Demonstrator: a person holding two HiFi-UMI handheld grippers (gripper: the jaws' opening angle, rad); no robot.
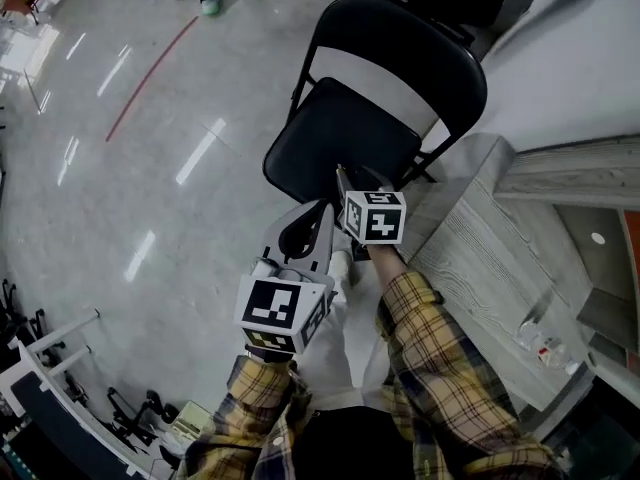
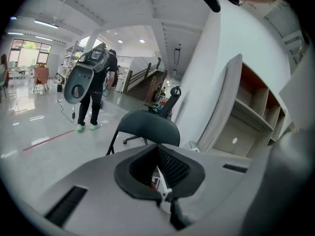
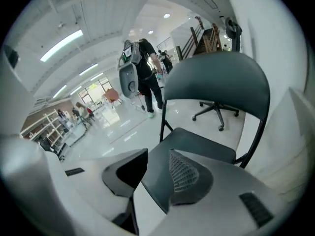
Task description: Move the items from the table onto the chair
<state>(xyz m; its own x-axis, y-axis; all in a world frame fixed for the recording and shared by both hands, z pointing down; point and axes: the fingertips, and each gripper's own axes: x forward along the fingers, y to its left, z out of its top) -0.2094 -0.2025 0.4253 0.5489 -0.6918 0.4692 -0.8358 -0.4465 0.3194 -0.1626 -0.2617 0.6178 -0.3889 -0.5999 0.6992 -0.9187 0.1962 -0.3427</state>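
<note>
I count one black folding chair (image 1: 345, 138) and two tongs hovering at its front edge. The left tongs (image 1: 322, 213) are clenched empty and the right tongs (image 1: 341, 176) are released. One clear plastic bottle (image 1: 545, 346) lies on the counter (image 1: 480, 248) right of the chair, with one end towards the chair.

Both sleeves (image 1: 440, 368) are yellow plaid, crossed with dark and red lines. Behind each claw sits a cube (image 1: 375, 216) of black-and-white square markers. The left gripper (image 2: 160, 173) and right gripper (image 3: 157, 176) are pale grey – black ribbed pads (image 3: 184, 173), dark slots (image 2: 66, 205).
</note>
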